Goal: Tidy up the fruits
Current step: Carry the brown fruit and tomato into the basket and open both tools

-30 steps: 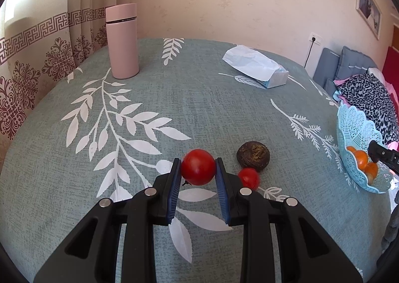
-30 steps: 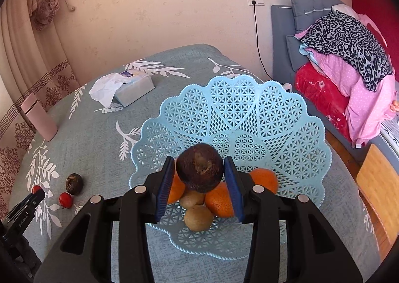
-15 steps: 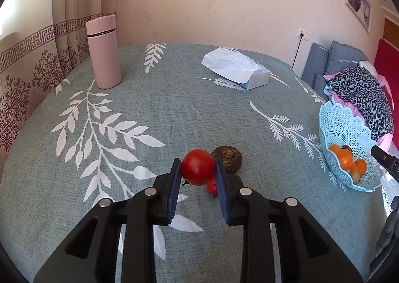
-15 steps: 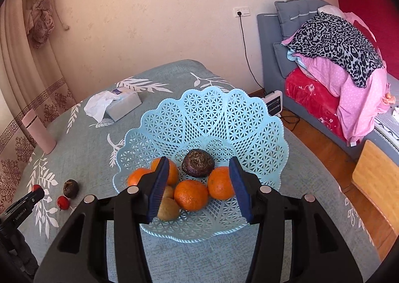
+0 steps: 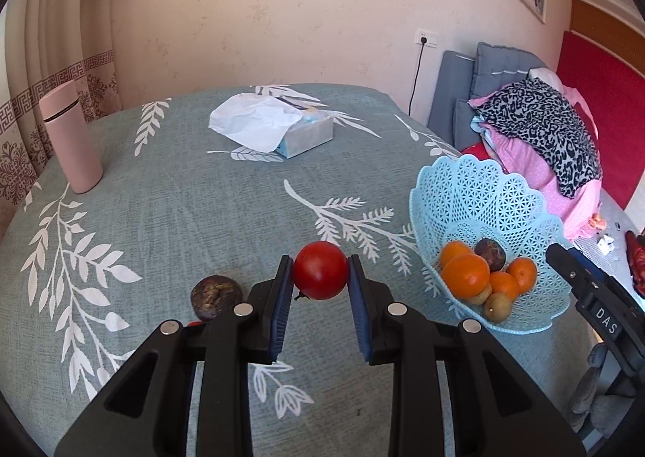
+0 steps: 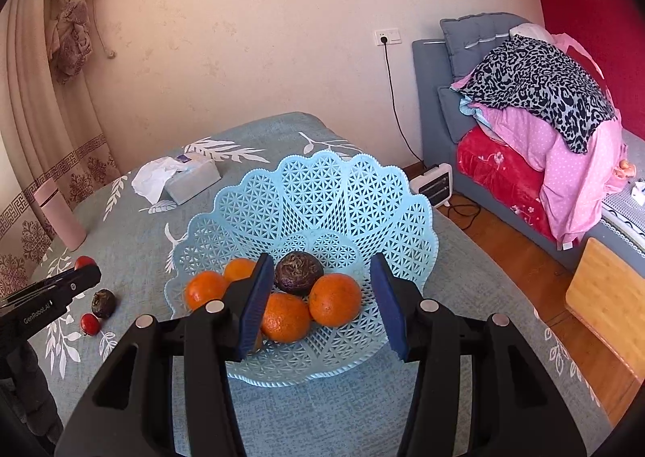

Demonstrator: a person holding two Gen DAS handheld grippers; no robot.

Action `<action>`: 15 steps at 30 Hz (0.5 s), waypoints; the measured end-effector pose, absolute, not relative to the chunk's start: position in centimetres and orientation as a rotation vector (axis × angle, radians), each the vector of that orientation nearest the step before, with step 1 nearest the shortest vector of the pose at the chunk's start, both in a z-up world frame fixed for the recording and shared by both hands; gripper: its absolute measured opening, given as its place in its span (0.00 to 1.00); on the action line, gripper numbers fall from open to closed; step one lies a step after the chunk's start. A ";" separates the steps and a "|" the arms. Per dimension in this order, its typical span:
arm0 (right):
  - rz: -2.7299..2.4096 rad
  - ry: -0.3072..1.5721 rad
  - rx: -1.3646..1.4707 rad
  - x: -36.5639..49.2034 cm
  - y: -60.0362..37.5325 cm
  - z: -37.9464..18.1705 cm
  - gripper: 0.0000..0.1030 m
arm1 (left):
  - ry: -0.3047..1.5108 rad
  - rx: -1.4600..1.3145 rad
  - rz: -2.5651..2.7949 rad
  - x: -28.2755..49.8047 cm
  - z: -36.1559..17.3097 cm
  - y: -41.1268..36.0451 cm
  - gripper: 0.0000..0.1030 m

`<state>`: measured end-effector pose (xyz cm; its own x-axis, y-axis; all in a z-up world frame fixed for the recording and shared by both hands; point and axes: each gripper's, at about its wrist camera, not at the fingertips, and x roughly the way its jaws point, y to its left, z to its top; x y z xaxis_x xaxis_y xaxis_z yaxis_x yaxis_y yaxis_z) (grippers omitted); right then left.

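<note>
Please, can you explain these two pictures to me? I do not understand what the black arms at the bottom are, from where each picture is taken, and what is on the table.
No robot is here: a person holds a two-finger gripper in each hand, and each gripper carries a camera looking along its fingers. In the left camera view, the left gripper is shut on a red tomato. In the right camera view, the right gripper is open and empty above the blue basket, which holds oranges and a dark fruit. On the tablecloth lie another dark fruit, a pink bottle and a tissue pack.
</note>
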<state>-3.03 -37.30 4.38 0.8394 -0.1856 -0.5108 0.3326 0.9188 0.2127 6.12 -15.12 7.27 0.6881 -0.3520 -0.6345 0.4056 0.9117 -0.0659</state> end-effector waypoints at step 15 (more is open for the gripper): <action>-0.280 0.505 0.350 -3.0 -39.0 3.7 0.50 | 0.737 0.120 -0.626 8.3 6.2 -24.4 0.27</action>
